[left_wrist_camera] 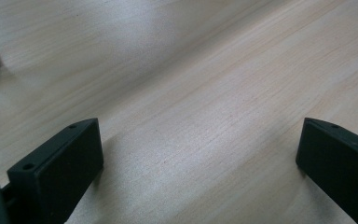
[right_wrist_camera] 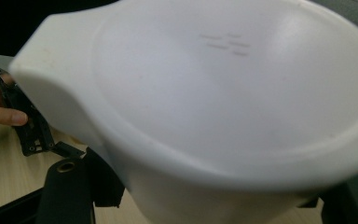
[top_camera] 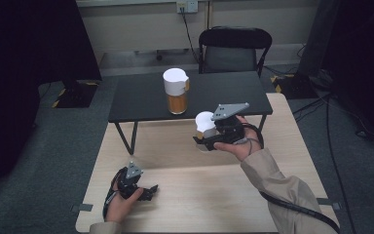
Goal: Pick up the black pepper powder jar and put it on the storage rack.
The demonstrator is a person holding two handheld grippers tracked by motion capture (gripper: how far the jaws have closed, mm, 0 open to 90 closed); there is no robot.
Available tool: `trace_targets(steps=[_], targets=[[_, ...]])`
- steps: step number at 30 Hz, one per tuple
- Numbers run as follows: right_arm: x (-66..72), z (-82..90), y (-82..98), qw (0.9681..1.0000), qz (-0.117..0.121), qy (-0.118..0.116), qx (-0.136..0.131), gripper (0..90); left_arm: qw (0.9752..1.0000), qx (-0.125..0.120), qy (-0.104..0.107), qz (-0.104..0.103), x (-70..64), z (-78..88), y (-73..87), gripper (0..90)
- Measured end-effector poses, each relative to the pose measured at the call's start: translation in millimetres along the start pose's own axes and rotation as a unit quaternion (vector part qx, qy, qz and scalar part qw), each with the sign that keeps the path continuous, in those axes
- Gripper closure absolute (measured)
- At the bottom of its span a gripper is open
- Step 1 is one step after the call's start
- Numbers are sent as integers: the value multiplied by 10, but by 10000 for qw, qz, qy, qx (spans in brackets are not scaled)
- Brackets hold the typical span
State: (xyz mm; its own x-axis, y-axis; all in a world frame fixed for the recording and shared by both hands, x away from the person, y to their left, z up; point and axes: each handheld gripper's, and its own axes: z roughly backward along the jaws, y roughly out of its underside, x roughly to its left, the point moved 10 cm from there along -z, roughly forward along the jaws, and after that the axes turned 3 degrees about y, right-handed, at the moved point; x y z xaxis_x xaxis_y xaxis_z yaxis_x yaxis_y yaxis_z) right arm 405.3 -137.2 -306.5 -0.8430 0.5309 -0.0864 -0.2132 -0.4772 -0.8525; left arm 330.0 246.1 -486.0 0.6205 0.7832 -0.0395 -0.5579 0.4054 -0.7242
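My right gripper [top_camera: 202, 141] is held above the light wooden table [top_camera: 209, 200], shut on a white spouted jug top [top_camera: 205, 121]. That white piece looms close between the jaws in the right gripper view [right_wrist_camera: 223, 102], spout to the left; what lies beneath it is hidden. A tall jug [top_camera: 177, 91] with amber liquid and a white lid stands on the black table [top_camera: 141, 100] behind. My left gripper [top_camera: 149, 191] rests low on the wooden table's near left, open, with bare wood between its jaws [left_wrist_camera: 200, 158]. It also appears far off [right_wrist_camera: 33, 135].
A black chair [top_camera: 233, 48] stands behind the black table. Dark stands and cables sit on the grey floor at both sides. Tape tabs mark the wooden table's near corners.
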Motion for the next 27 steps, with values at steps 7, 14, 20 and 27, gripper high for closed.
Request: trace_targets(steps=[7,14,20,27], targets=[[-39,60,-133,10000,-22,45,-48,305,10000,-1,0,1,0,0,0,0],[-64,132,-295,9999,13,78,-62,305,10000,0,1,1,0,0,0,0],[-97,173,-399,9999,-4,86,-131,305,10000,-1,0,0,0,0,0,0],[-135,202,-506,9998,11,158,-126,305,10000,0,3,3,0,0,0,0]])
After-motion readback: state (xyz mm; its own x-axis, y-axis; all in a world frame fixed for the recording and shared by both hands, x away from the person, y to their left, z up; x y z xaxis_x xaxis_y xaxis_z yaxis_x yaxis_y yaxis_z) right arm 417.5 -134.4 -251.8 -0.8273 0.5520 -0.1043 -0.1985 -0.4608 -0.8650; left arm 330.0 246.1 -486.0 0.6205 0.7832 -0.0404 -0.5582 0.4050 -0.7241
